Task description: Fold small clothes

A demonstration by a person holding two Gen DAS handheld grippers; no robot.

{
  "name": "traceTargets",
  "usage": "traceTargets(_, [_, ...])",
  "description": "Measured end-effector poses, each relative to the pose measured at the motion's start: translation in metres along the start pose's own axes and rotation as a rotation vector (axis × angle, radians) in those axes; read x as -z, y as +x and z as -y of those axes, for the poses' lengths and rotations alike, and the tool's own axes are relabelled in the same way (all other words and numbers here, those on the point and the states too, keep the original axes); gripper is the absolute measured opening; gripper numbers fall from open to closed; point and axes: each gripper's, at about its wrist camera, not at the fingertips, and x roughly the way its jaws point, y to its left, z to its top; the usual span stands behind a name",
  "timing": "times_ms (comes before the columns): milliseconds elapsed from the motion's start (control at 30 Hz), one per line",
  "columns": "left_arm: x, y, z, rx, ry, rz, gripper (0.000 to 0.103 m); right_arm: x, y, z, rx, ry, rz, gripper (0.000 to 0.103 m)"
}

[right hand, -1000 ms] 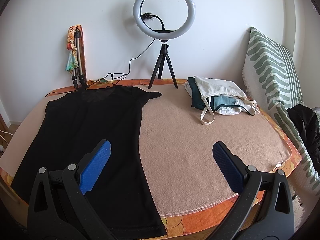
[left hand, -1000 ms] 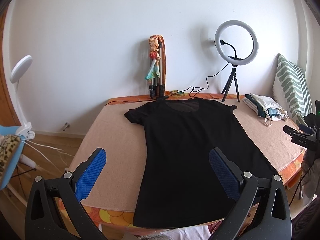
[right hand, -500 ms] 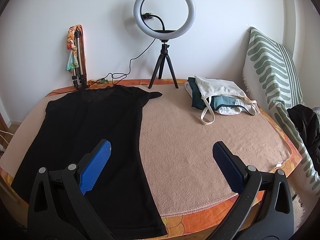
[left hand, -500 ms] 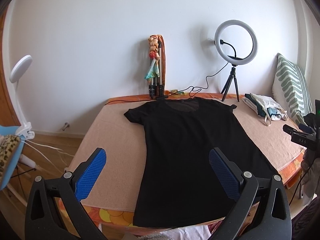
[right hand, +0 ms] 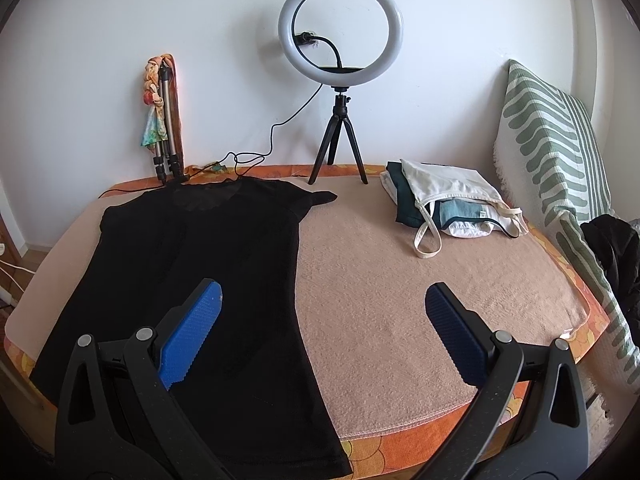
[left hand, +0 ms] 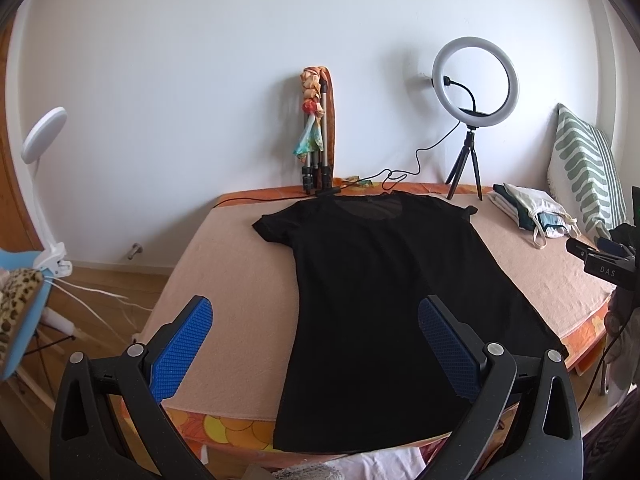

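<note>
The left gripper point(left hand: 314, 338) is held wide open with nothing between its blue pads, above the near hem of the black T-shirt point(left hand: 384, 296). The right gripper point(right hand: 322, 328) is likewise spread wide and empty. The T-shirt is laid flat on the peach blanket point(right hand: 400, 280) of the bed, at frame centre. A ring light point(right hand: 340, 26) is seen upper centre, folded clothes point(right hand: 444, 204) at right.

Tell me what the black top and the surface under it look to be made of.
Black top: thin matte knit, probably; its neckline panel shows the blanket through it, so sheer mesh there. Peach blanket: nubby, towel-like pile with a stitched hem, probably terry or fleece.
</note>
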Motion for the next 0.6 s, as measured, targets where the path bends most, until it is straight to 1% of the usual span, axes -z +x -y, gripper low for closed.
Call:
traceTargets(133, [0.002, 0.004, -0.010, -0.008, -0.007, -0.009, 0.102, -0.006, 0.001, -0.011, -0.041, -0.003, 0.007, 0.103])
traceTargets(267, [0.009, 0.016, -0.023, 0.016, -0.023, -0.051, 0.102, -0.016, 0.000, -0.027, -0.082, -0.012, 0.017, 0.103])
traceTargets(367, [0.019, 0.022, -0.032, 0.008, -0.015, -0.084, 0.096, -0.028, 0.001, -0.039, -0.143, -0.003, 0.010, 0.103])
traceTargets(433, [0.027, 0.026, -0.039, 0.019, -0.013, -0.103, 0.094, -0.036, 0.004, -0.051, -0.180, -0.019, 0.002, 0.103])
traceTargets(500, [0.036, 0.029, -0.045, 0.033, -0.021, -0.123, 0.084, -0.045, 0.007, -0.068, -0.215, -0.051, -0.005, 0.103])
traceTargets(533, [0.041, 0.031, -0.049, 0.038, -0.027, -0.138, 0.082, -0.051, 0.009, -0.077, -0.236, -0.061, -0.011, 0.103])
traceTargets(600, [0.051, 0.035, -0.056, 0.058, -0.052, -0.172, 0.075, -0.063, 0.014, -0.094, -0.293, -0.059, -0.032, 0.103])
